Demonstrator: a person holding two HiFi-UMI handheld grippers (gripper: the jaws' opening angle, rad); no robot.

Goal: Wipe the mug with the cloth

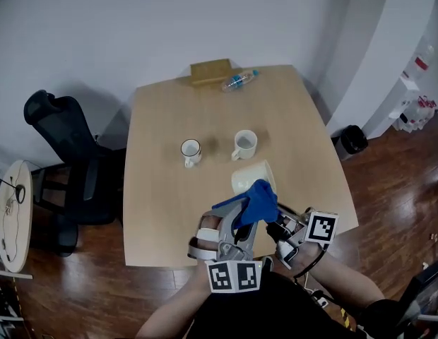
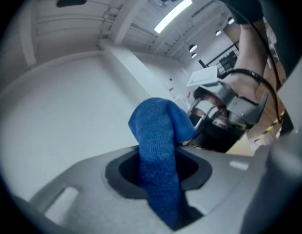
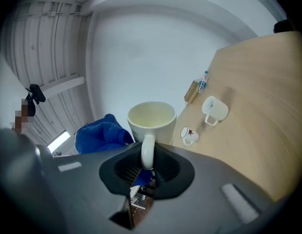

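A cream mug [image 1: 252,176] is held above the table's near edge, and my right gripper [image 1: 279,226] is shut on its handle [image 3: 147,150]. In the right gripper view the mug [image 3: 152,121] shows its empty inside. My left gripper [image 1: 241,217] is shut on a blue cloth [image 1: 257,202], which bunches up right against the mug's near side. In the left gripper view the blue cloth [image 2: 160,160] rises from between the jaws, with the right gripper [image 2: 224,112] just beyond it. The right gripper view shows the cloth [image 3: 99,134] to the left of the mug.
On the wooden table [image 1: 162,210] stand a small white mug with a dark rim [image 1: 191,150] and a white mug [image 1: 244,144]. At the far edge lie a brown box [image 1: 211,71] and a plastic bottle [image 1: 239,80]. A black office chair [image 1: 63,161] stands on the left.
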